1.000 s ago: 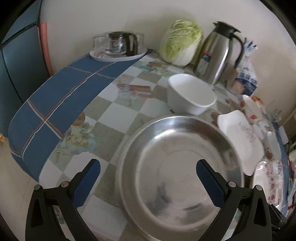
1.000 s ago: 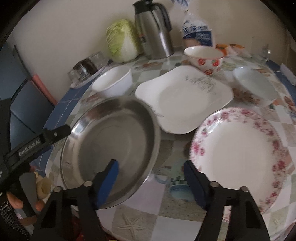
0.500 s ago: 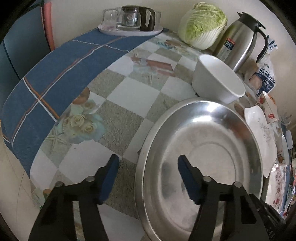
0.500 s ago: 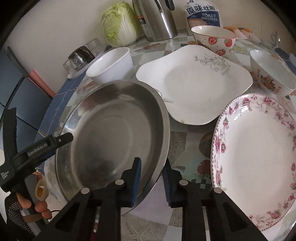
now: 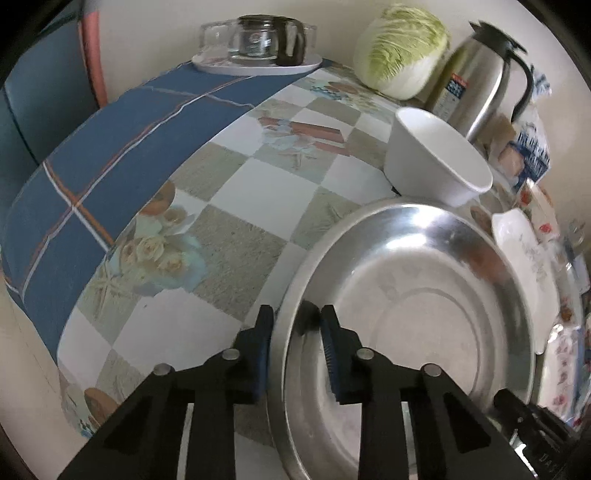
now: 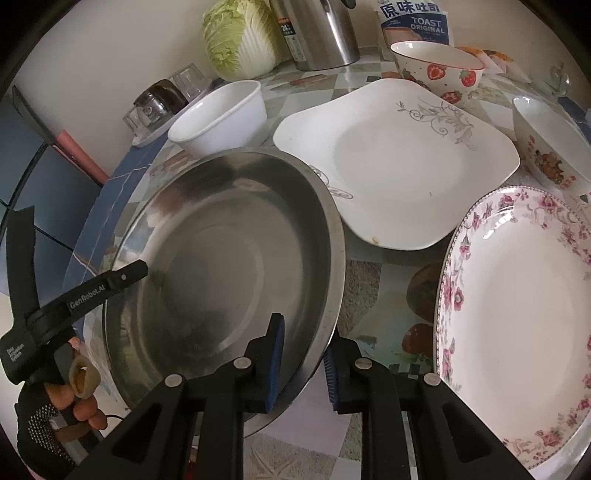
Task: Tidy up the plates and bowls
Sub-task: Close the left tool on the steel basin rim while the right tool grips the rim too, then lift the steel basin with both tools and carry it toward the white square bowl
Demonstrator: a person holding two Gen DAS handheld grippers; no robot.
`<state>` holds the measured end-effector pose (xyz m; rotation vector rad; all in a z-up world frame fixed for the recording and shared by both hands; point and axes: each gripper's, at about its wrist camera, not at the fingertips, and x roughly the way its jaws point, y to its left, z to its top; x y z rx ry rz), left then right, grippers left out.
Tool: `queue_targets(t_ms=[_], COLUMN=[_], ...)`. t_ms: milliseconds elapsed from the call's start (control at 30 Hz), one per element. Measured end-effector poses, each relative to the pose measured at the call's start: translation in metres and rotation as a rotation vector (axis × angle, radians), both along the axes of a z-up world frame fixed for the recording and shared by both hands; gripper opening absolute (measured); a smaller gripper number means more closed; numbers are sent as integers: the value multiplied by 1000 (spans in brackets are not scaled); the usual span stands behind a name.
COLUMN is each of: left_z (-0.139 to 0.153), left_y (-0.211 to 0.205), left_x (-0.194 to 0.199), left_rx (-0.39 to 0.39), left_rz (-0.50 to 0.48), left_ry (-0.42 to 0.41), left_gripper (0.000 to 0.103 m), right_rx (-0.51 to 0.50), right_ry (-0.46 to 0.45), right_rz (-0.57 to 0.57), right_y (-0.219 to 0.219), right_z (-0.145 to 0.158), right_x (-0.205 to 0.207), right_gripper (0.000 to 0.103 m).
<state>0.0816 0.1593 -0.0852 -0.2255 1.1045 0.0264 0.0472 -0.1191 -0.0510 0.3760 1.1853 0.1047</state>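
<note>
Both grippers, left gripper (image 5: 297,321) and right gripper (image 6: 304,341), wide apart a second ago, have just closed onto opposite rims of the steel basin (image 6: 229,258).

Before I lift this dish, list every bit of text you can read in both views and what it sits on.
"TOAST ORIGINAL", under Chinese characters: bread bag.
"GenRobot.AI": finger of the left claw at the steel dish.
"24": label on the steel flask; the rest is too small.
White print on the left claw's handle: too small.
Right claw: no text visible.
</note>
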Motion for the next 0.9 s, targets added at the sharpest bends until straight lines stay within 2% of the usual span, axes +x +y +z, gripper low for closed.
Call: queue_targets(t_ms=[133,267,467,567,700,900], left_z=[11,31,56,70,94,123], left_y=[-1,2,-4,-7,-25,-66], left_x=[-7,-18,-28,-27,-24,-8], left_rx=[30,22,65,47,73,116], left_rz=[-11,-7,-10,0,-24,-73], left_ry=[-13,-47,-59,-71,-105,-130], left_gripper=[24,24,24,24,24,24], right_rx=[5,-3,35,55,77,47], right_ry=[-11,-44,-80,-110,-161,-217], right_rz=[13,42,45,46,30,-8], right_y=[3,5,0,-5,-17,-41], right_z=[5,17,29,38,50,66], right_x=[2,-2,-6,-9,-12,-13], right_gripper=[22,22,22,22,22,24])
